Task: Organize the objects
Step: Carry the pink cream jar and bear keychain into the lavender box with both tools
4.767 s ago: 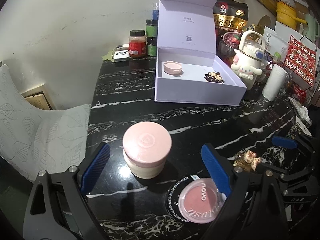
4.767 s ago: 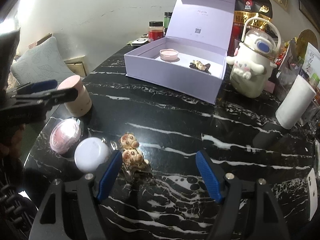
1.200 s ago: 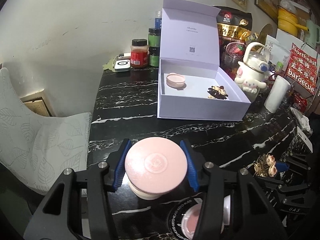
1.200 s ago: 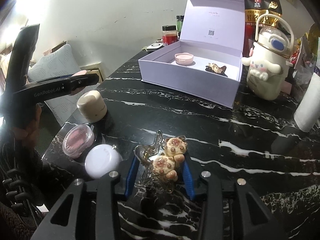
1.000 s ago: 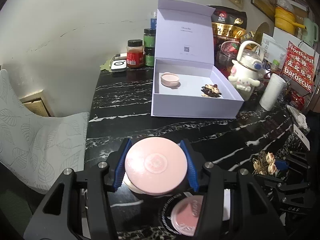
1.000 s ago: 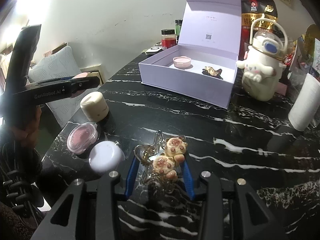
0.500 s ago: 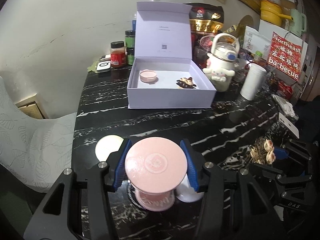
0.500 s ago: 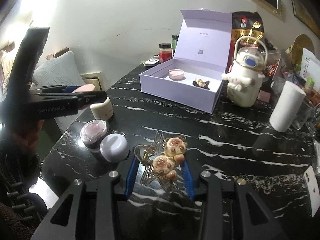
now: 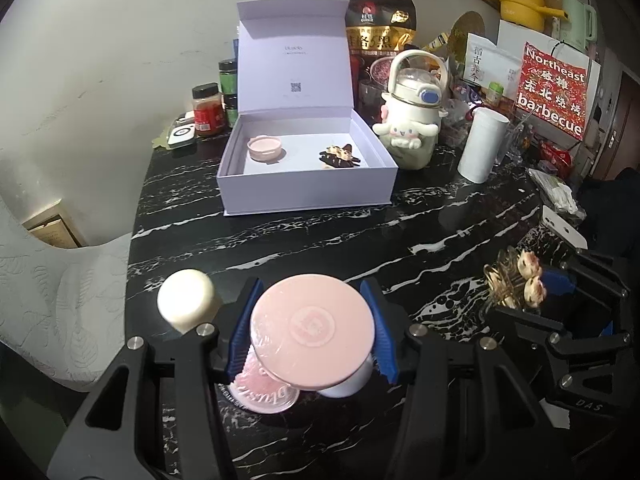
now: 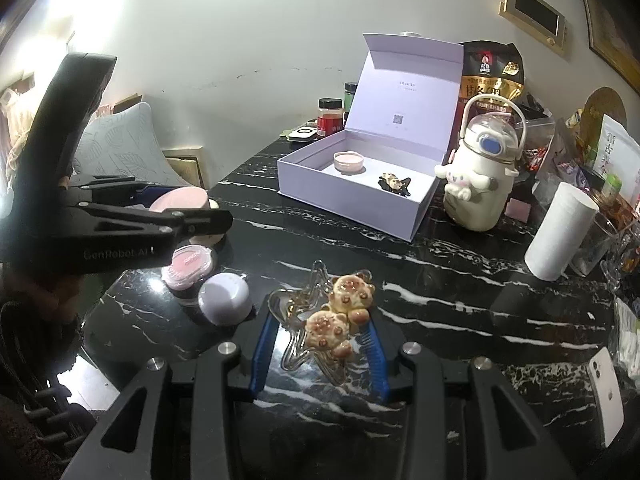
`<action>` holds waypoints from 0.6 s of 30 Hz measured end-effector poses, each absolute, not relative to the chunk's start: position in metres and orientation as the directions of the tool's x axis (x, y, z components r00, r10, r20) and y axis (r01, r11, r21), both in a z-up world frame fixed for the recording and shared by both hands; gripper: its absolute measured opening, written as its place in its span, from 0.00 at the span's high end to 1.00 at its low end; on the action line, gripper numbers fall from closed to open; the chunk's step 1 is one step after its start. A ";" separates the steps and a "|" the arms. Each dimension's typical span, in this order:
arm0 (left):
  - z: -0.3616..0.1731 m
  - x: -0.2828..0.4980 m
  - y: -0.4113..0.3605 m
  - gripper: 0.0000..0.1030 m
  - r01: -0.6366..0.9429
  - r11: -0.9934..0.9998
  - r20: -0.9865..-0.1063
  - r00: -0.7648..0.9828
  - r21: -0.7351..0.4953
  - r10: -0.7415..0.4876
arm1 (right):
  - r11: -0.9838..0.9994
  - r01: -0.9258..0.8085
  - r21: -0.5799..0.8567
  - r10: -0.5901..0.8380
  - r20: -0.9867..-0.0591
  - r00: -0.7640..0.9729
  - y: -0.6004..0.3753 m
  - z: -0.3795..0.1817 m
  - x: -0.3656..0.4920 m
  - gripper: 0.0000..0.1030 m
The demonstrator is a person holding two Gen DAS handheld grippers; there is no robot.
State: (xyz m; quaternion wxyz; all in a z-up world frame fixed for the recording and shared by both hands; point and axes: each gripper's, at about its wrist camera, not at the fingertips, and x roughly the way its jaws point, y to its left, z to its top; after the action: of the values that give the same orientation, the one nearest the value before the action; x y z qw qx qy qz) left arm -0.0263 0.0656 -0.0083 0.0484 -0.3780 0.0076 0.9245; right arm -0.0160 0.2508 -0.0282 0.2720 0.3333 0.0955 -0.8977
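Two grippers are clamped on their loads above the black marble table (image 9: 440, 216). The left gripper (image 9: 312, 332) grips a round, smooth pink lid (image 9: 313, 325) by its rim; that lid hides most of a pink blush compact (image 9: 260, 392) and a white domed jar (image 10: 225, 298) on the table beneath. Just left stands a lidless cream jar (image 9: 185, 301), matte and cylindrical. The right gripper (image 10: 320, 344) pinches a clear star-shaped hair clip (image 10: 316, 320) topped with two glossy bear-paw charms, lifted off the table. Farther back, the lilac cardboard box (image 10: 352, 200) stands open, holding a small pink dish (image 10: 349, 161) and a dark clip (image 10: 394, 182) whose details are hard to make out.
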 end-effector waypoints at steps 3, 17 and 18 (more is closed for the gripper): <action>-0.009 -0.035 0.068 0.53 -0.098 -0.995 -0.711 -0.698 -0.027 0.088 | -0.834 0.552 0.013 -0.423 -0.658 -0.623 0.253 -0.028 -0.027 0.60; 0.002 -0.096 0.076 0.52 -0.153 -0.988 -0.740 -0.666 0.012 0.095 | -0.834 0.551 0.008 -0.411 -0.675 -0.613 0.256 -0.024 -0.093 0.60; 0.003 -0.100 0.075 0.53 -0.157 -0.987 -0.742 -0.663 0.015 0.095 | -0.833 0.553 0.008 -0.412 -0.677 -0.610 0.255 -0.024 -0.097 0.60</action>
State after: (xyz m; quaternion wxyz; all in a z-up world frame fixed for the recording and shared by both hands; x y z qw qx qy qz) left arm -0.1001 0.0753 0.0025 0.0690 -0.4044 0.0386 0.9112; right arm -0.0969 0.2549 -0.0238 0.2705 0.3490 0.1013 -0.8915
